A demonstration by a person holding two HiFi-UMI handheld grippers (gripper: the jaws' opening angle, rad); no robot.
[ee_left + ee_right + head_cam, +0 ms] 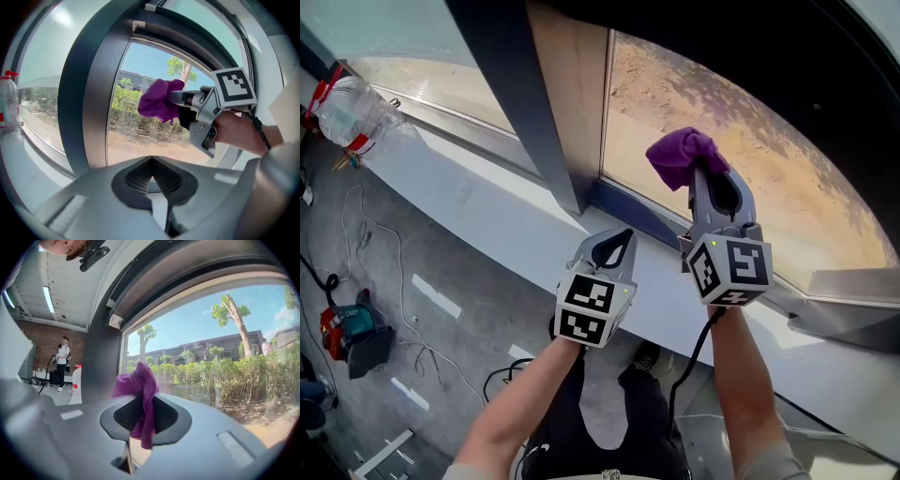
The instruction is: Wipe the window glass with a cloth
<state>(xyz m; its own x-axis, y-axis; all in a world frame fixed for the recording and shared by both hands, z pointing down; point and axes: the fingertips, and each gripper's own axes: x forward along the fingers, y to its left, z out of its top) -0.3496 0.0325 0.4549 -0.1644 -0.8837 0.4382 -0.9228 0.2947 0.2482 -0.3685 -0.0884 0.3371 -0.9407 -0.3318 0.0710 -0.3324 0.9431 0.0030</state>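
Purple cloth (140,385) is pinched between the ribbed pads (123,414) of the right gripper (143,417), whose jaws are clamped on it. A bunched wad stands out beyond the tips, and a tail hangs down through the hollow between the pads. From the head view, the cloth (680,155) is carried at the tip of the right gripper (705,183), over the lower left part of the window glass (769,169). Whether the fabric is pressed on the pane or held just before it cannot be told.

The jaws of the left gripper (151,176) are drawn together at their tips, and nothing is held between them. The left gripper (617,242) is kept lower and to the left of the right one, just above the white sill (487,206) and near the foot of the dark window post (516,94). In its own view the cloth (159,99) is seen raised against the glass (131,122), with the post (89,103) to the left.

A clear plastic bottle (352,111) with a red cap is lying on the sill at the far left. On the grey floor (441,309) below, loose cables (384,272) and a red and teal device (352,328) are seen. Shrubs, trees and low buildings are shown beyond the pane (211,357) in the right gripper view, and a person (62,359) is standing indoors at the far left
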